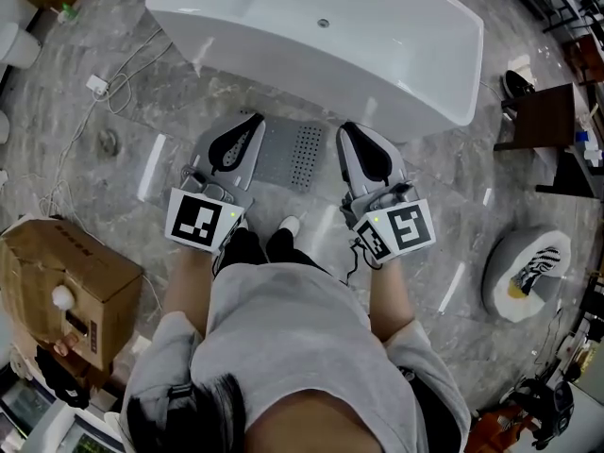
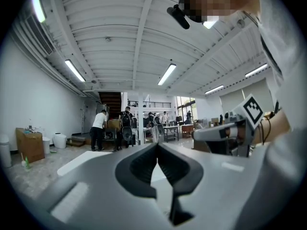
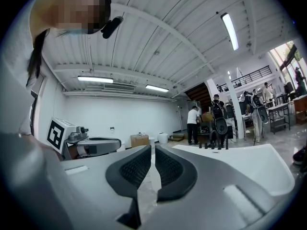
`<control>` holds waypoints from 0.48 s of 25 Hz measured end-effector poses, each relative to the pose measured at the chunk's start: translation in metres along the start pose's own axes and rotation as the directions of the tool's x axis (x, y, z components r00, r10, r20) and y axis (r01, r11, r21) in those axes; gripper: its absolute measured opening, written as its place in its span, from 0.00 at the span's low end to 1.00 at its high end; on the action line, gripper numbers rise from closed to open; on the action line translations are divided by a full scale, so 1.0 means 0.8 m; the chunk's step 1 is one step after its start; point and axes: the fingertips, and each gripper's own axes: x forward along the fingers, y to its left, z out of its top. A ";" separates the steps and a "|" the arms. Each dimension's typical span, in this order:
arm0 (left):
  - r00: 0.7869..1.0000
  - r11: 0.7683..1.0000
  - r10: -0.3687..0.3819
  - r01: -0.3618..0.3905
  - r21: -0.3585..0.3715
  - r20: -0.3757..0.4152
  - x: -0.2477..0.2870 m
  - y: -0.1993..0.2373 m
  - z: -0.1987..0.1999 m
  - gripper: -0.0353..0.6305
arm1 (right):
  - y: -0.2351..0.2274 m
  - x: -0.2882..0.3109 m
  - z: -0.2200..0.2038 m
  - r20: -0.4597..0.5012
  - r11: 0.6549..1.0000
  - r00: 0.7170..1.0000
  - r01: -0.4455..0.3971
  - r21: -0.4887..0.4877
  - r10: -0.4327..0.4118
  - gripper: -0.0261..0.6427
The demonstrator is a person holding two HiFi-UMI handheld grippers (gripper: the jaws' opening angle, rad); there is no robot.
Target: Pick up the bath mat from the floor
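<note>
While poised above the bath mat [image 1: 291, 151], gripping nothing yet: left gripper [image 1: 255, 121] shut, right gripper [image 1: 345, 127] nearly shut, seemingly empty. Next, open both and descend to its edge.

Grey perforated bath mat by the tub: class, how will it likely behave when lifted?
Being thin, the grey perforated bath mat probably sags. Its holes suggest lightness. Apparently flat on the glossy stone floor, its edge may resist pinching.
</note>
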 end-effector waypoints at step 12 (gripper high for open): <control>0.998 0.999 -0.044 0.043 -0.005 -0.046 0.008 0.024 -0.028 0.06 | -0.006 0.021 -0.026 -0.029 0.998 0.998 0.052 0.032 -0.051 0.08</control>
